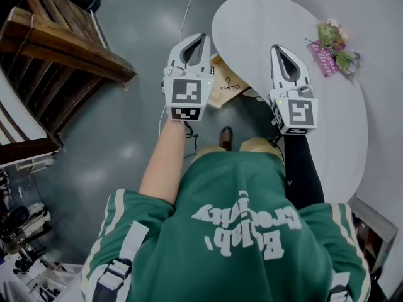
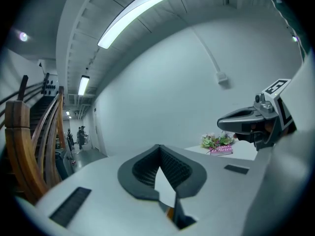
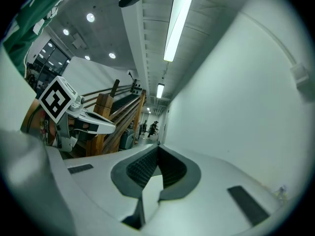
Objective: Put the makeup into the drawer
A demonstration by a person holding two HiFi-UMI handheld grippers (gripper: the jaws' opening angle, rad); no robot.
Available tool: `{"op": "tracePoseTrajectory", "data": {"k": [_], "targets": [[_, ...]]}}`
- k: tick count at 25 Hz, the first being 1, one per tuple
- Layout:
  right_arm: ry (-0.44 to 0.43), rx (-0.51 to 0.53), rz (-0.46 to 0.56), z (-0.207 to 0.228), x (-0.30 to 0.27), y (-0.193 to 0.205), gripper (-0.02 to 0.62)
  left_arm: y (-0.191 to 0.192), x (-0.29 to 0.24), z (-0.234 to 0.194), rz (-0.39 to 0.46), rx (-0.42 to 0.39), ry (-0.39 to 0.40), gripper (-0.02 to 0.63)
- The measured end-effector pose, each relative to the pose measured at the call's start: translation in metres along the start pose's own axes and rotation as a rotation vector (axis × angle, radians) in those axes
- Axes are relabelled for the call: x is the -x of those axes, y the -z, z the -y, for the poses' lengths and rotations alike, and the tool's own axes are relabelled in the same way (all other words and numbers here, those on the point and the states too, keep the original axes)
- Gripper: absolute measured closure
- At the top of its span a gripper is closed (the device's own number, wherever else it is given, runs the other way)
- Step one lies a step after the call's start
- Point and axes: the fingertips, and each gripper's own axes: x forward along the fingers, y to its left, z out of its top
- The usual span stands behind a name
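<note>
My left gripper (image 1: 199,38) is held up in front of me, level, jaws shut with nothing between them; the left gripper view shows its ribbed pads (image 2: 172,168) pressed together. My right gripper (image 1: 278,48) hangs beside it over the edge of the white round table (image 1: 264,24), also shut and empty. A light wooden box (image 1: 227,83) lies below and between the two grippers, partly under the table's edge. A pink flat item (image 1: 322,60) lies by a small bunch of flowers (image 1: 339,46) on the table's far right. I cannot pick out any makeup.
A wooden staircase (image 1: 56,49) fills the left side. The grey floor (image 1: 119,143) lies below me and a shoe (image 1: 226,138) shows on it. People stand far down a corridor (image 2: 78,136). A white wall (image 2: 162,97) rises behind the table.
</note>
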Motion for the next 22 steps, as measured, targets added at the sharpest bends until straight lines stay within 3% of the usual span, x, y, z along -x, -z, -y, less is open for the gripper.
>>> {"op": "tracePoseTrajectory", "data": {"k": [22], "targets": [[-0.058,0.016,-0.051,-0.023,-0.005,-0.009,0.586,0.004,0.011,-0.006,-0.011,-0.012,-0.014,0.591]]}}
